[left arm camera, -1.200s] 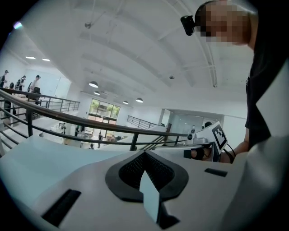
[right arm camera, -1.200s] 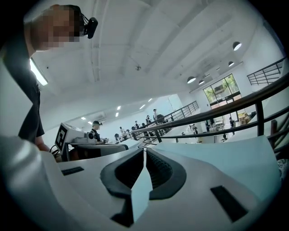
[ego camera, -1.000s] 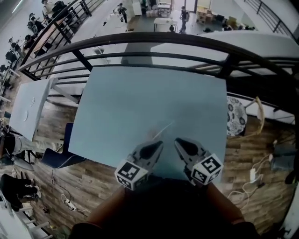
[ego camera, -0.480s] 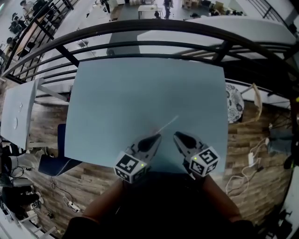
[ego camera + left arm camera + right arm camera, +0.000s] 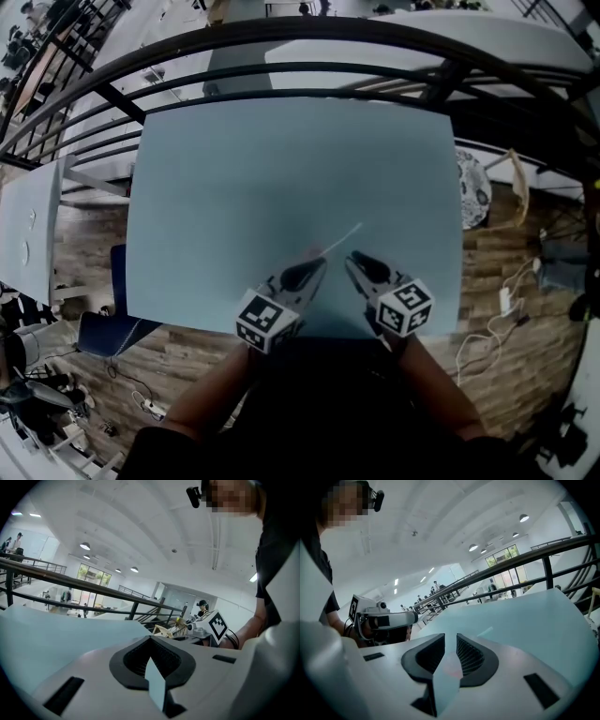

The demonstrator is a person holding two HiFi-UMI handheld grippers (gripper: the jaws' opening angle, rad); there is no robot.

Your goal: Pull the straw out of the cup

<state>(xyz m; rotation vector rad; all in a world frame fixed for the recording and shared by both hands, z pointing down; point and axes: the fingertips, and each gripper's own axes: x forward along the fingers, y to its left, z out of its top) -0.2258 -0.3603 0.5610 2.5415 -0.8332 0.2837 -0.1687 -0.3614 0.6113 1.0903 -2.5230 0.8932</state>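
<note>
I saw a pale blue table (image 5: 234, 187) from above, with both grippers side by side over its near edge and their tips pointing away from me. The left gripper (image 5: 317, 267) had its jaws pressed together at the tips with nothing between them. The right gripper (image 5: 352, 262) had its jaws only a narrow slit apart, and a faint pinkish blur in that slit was too unclear for me to name. The straw (image 5: 339, 239) lay flat on the tabletop just ahead of the two tips, slanting away to the right, with its near end between them. I could not pick out a cup with any certainty. Beyond the straw, a broad stretch of bare tabletop ran to the far edge, which sat close against a dark curved railing (image 5: 281, 37). The table's right edge dropped to a wooden floor (image 5: 487, 281), and its left edge stood apart from a second pale table (image 5: 23, 234).
</note>
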